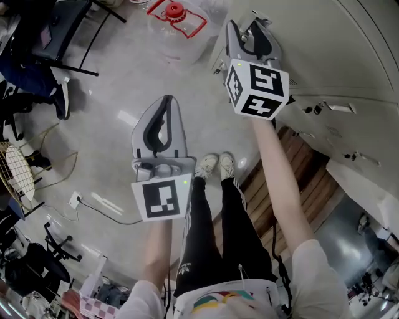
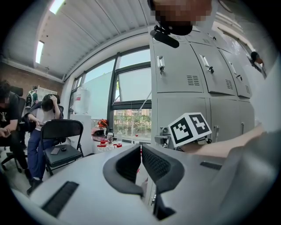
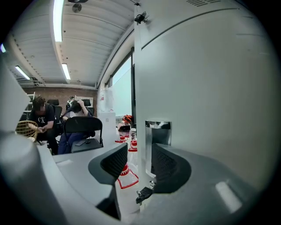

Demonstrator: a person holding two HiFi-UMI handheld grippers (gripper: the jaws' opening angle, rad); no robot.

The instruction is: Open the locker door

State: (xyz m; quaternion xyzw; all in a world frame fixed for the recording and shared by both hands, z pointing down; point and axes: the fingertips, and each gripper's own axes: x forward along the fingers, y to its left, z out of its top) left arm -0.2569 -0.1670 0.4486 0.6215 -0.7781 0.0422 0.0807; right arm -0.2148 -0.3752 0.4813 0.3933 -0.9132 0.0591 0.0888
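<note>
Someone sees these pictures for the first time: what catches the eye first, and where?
The right tongs stand open with the metal handle of the grey locker door between them, at the head view's upper right. The left tongs, shut and empty, hang lower, near the middle, above the floor. Beyond them a red-capped bottle stands on the floor.

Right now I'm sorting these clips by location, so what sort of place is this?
Probably a shared workroom or lab with a locker area, not a home. A bank of grey metal lockers lines one wall, a black folding chair stands by a large window, and a big water bottle is nearby.
</note>
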